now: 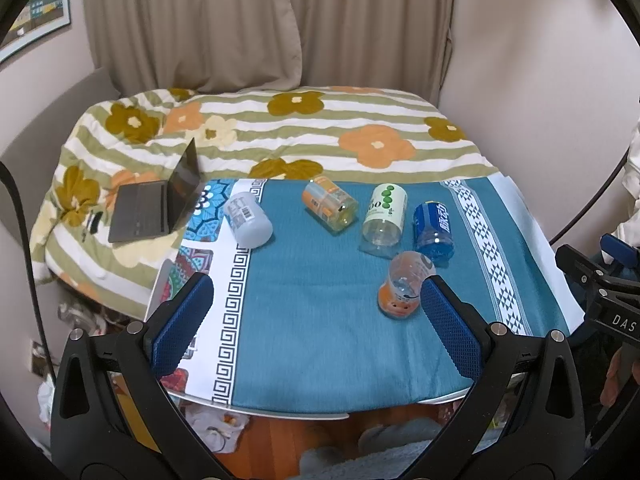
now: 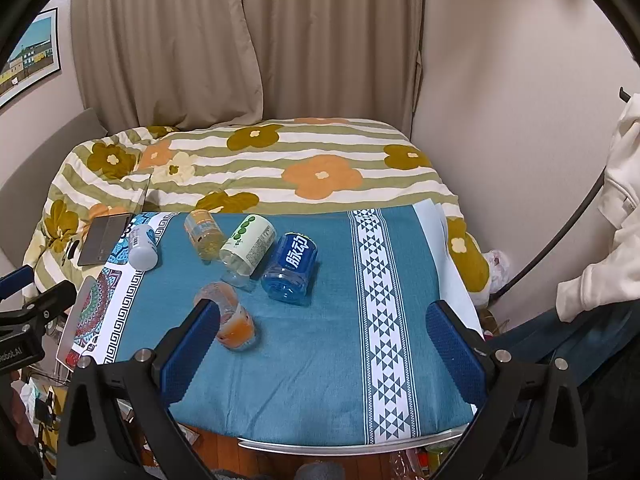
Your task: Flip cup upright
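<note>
Five cut-down bottle cups lay on their sides on a teal tablecloth (image 1: 320, 320) that covered a small table. In the left wrist view, the nearest, an orange-tinted clear cup (image 1: 404, 286), lay right of centre, its open mouth turned toward the upper part of the frame; it looked empty. Behind it, a blue cup (image 1: 434, 228), a white cup with green dots (image 1: 384, 216), a yellow-orange cup (image 1: 330, 204) and a grey-white cup (image 1: 248, 220) formed a row across mid-frame. The inside of the yellow-orange cup looked yellow; whether that was liquid or tint could not be told. An open laptop (image 1: 152, 208) rested on the flowered quilt (image 1: 360, 128) at left.

The left gripper (image 1: 316, 316) hovered over the cloth with fingers spread wide, holding nothing. In the right wrist view, the right gripper (image 2: 320, 340) likewise had its fingers spread apart, and the orange-tinted clear cup (image 2: 234, 320) lay beside its left finger (image 2: 192, 348); contact could not be told.
</note>
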A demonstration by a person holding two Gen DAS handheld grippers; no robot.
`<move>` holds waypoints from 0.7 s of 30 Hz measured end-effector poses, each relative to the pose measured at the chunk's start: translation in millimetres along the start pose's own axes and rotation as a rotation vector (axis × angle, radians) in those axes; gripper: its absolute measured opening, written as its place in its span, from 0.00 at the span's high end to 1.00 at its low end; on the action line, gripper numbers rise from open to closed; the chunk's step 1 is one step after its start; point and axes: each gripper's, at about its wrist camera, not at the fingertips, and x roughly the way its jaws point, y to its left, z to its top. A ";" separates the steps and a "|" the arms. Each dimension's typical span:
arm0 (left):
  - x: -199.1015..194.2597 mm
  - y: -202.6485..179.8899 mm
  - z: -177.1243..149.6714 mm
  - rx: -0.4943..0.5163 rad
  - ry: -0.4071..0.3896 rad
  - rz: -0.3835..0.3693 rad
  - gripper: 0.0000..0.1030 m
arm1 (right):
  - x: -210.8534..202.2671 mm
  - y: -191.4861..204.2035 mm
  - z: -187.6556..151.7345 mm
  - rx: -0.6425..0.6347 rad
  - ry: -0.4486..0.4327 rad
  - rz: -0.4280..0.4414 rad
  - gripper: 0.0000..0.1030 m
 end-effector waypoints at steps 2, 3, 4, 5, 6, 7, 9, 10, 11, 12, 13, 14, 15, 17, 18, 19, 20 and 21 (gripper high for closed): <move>0.7 0.4 0.6 -0.001 0.001 0.001 0.00 | 0.1 0.1 0.1 0.000 0.000 -0.001 0.00; 2.3 0.4 0.6 -0.002 0.002 0.001 0.00 | 0.2 0.0 0.1 0.000 0.001 -0.001 0.00; 3.0 0.7 1.0 -0.002 0.002 0.002 0.00 | 0.5 -0.3 0.1 0.000 0.001 -0.001 0.00; 3.9 0.2 1.1 -0.002 0.003 0.002 0.00 | 0.3 0.0 0.2 0.001 0.001 -0.001 0.00; 4.0 0.2 1.2 -0.002 0.003 0.002 0.00 | 0.4 0.0 0.2 0.000 0.001 -0.001 0.00; 4.1 0.2 1.2 -0.001 0.003 0.002 0.00 | 1.1 -0.6 0.3 0.001 0.003 -0.001 0.00; 3.3 0.2 0.9 -0.001 0.003 0.001 0.00 | 0.7 -0.7 0.4 0.001 0.001 -0.001 0.00; 3.9 0.4 1.1 0.000 0.003 0.001 0.00 | 0.9 -0.6 0.5 0.001 0.001 -0.001 0.00; 3.8 0.3 1.2 0.001 0.002 0.002 0.00 | 1.0 -0.5 0.5 0.001 0.001 -0.001 0.00; 3.3 0.0 1.1 0.000 0.002 0.001 0.00 | 1.0 -0.5 0.5 0.000 0.001 -0.002 0.00; 3.6 0.1 1.4 0.001 0.002 0.002 0.00 | 0.9 -0.7 0.5 0.001 0.000 -0.002 0.00; 3.7 0.6 0.9 0.001 0.002 0.002 0.00 | 0.9 -0.8 0.6 0.002 0.000 -0.001 0.00; 3.7 0.5 0.9 0.001 0.002 0.002 0.00 | 0.6 -0.1 0.6 0.001 0.000 0.000 0.00; 4.4 2.1 1.2 0.002 -0.001 0.004 0.00 | 1.2 -0.6 0.7 0.001 0.001 -0.003 0.00; 4.0 2.5 1.1 0.002 -0.002 0.004 0.00 | 1.1 -0.8 0.8 0.001 0.001 -0.002 0.00; 4.2 3.1 0.9 0.002 -0.003 0.005 0.00 | 1.1 -0.9 0.9 0.002 0.000 0.000 0.00; 4.2 3.4 0.2 0.003 -0.003 0.006 0.00 | 1.6 -1.5 0.8 0.002 0.001 0.000 0.00; 4.0 4.1 0.1 0.004 -0.004 0.006 0.00 | 1.5 -1.5 0.8 0.002 0.000 -0.002 0.00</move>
